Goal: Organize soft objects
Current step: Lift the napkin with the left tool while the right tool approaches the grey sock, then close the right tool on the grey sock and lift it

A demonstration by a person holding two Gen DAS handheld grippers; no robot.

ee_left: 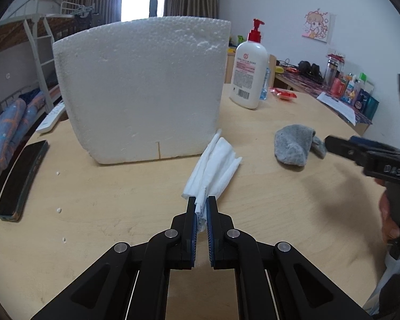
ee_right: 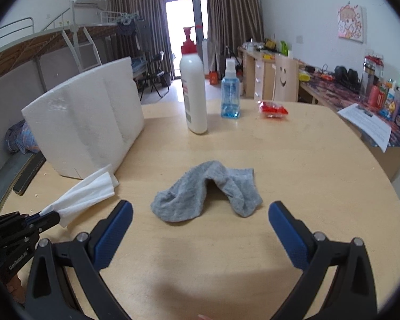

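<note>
A white tissue (ee_left: 213,168) lies on the wooden table in front of a white foam box (ee_left: 141,88). My left gripper (ee_left: 201,202) is shut on the tissue's near end; it also shows in the right wrist view (ee_right: 50,217) with the tissue (ee_right: 88,192) trailing from it. A crumpled grey sock (ee_right: 208,192) lies in the middle of the table, just ahead of my right gripper (ee_right: 200,208), which is open wide and empty. The sock (ee_left: 293,144) and the right gripper (ee_left: 330,144) also show in the left wrist view.
A white lotion bottle with a red pump (ee_right: 193,90), a blue spray bottle (ee_right: 230,93) and a red packet (ee_right: 273,110) stand at the table's far side. A dark phone (ee_left: 21,178) and a white remote (ee_left: 52,118) lie left of the foam box (ee_right: 85,122).
</note>
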